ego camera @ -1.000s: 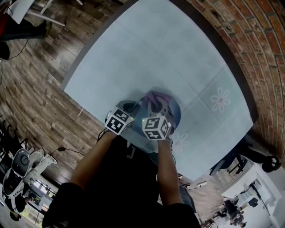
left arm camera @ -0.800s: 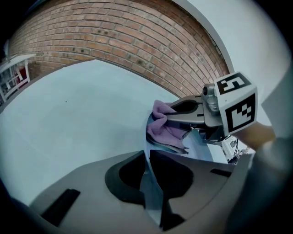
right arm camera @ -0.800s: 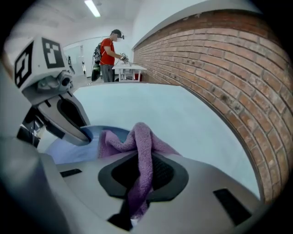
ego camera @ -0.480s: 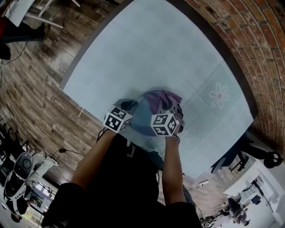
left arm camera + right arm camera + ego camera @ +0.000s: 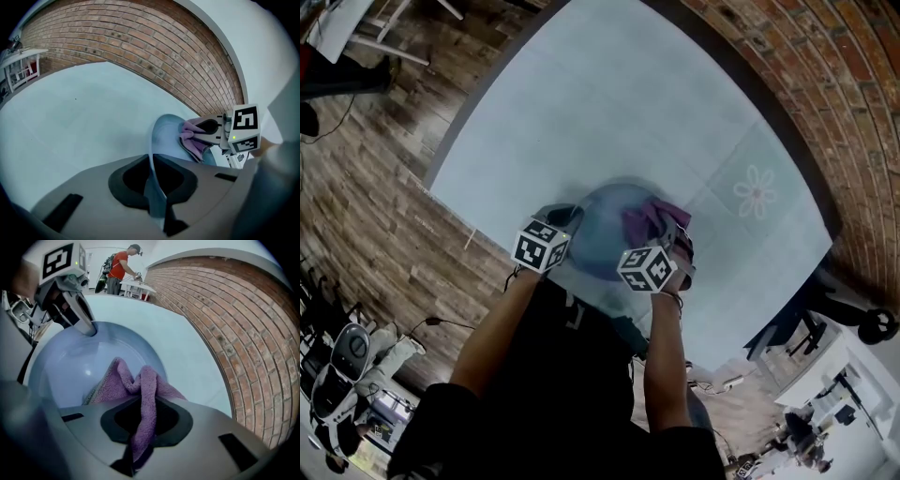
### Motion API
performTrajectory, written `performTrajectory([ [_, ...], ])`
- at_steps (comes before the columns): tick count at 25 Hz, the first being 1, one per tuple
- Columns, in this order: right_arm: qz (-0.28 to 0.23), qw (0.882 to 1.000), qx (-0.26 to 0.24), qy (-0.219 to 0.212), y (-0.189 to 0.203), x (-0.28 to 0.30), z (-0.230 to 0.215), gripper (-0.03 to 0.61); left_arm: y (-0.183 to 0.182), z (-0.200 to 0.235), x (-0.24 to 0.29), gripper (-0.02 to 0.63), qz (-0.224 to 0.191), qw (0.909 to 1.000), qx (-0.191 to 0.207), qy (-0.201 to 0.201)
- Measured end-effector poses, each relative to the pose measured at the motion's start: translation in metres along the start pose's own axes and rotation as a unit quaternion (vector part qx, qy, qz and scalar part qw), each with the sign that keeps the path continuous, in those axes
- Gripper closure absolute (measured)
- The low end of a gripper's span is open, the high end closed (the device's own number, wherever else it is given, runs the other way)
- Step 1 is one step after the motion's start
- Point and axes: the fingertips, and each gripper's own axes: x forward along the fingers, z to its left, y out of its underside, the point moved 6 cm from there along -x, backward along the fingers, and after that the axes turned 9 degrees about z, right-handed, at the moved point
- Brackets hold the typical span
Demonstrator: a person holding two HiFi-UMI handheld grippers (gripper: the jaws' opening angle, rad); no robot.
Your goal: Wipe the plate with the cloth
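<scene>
A blue plate (image 5: 598, 236) lies on the pale blue table near its front edge. My left gripper (image 5: 566, 218) is shut on the plate's left rim (image 5: 154, 157); its jaws have just been closing, and the thin edge runs between them. My right gripper (image 5: 672, 234) is shut on a purple cloth (image 5: 650, 217), and the bunched cloth is pressed onto the right side of the plate. In the right gripper view the cloth (image 5: 142, 397) hangs out of the jaws over the plate (image 5: 77, 364), with the left gripper (image 5: 87, 327) at the far rim.
A brick wall (image 5: 825, 103) runs close along the table's far right side. The tablecloth has a white flower print (image 5: 755, 198) to the right of the plate. Wood floor (image 5: 366, 178) lies to the left. A person (image 5: 121, 269) stands at a white table far off.
My right gripper has carried the cloth to the right across the plate, from its middle to its right side. The left gripper has stayed on the left rim.
</scene>
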Motion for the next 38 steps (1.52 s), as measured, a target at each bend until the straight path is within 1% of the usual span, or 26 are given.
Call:
performTrajectory([
  [7, 0.054, 0.997, -0.036, -0.038, 0.034, -0.014, 0.02, 0.515, 0.001, -0.002, 0.001, 0.565, -0.006, 0.9999, -0.013, 0.002],
  [10, 0.074, 0.994, -0.048, -0.065, 0.043, -0.021, 0.034, 0.516, 0.0, -0.002, 0.001, 0.565, -0.007, 0.9998, -0.016, 0.002],
  [12, 0.081, 0.991, -0.055, -0.091, 0.045, -0.026, 0.045, 0.517, 0.0, -0.001, 0.0, 0.566, -0.007, 0.9998, -0.017, 0.002],
  [16, 0.075, 0.983, -0.069, -0.153, 0.044, -0.035, 0.069, 0.517, 0.002, 0.0, 0.0, 0.565, -0.01, 0.9997, -0.02, 0.006],
  [19, 0.055, 0.973, -0.072, -0.212, 0.034, -0.041, 0.09, 0.517, 0.001, 0.001, 0.0, 0.566, -0.011, 0.9997, -0.021, 0.006],
  [21, 0.044, 0.968, -0.08, -0.233, 0.027, -0.043, 0.105, 0.517, 0.001, 0.001, 0.0, 0.566, -0.012, 0.9997, -0.022, 0.006],
  [27, 0.021, 0.963, -0.106, -0.246, 0.003, -0.047, 0.13, 0.517, 0.003, 0.001, 0.0, 0.566, -0.015, 0.9994, -0.029, 0.012],
  [30, -0.006, 0.962, -0.11, -0.249, -0.012, -0.048, 0.138, 0.517, 0.003, 0.001, 0.0, 0.566, -0.017, 0.9992, -0.032, 0.016],
  [34, -0.046, 0.964, -0.107, -0.239, -0.028, -0.047, 0.142, 0.515, 0.003, 0.003, -0.001, 0.567, -0.021, 0.9988, -0.038, 0.022],
  [38, -0.064, 0.966, -0.12, -0.222, -0.037, -0.046, 0.142, 0.515, 0.003, 0.002, 0.001, 0.568, -0.021, 0.9988, -0.038, 0.024],
])
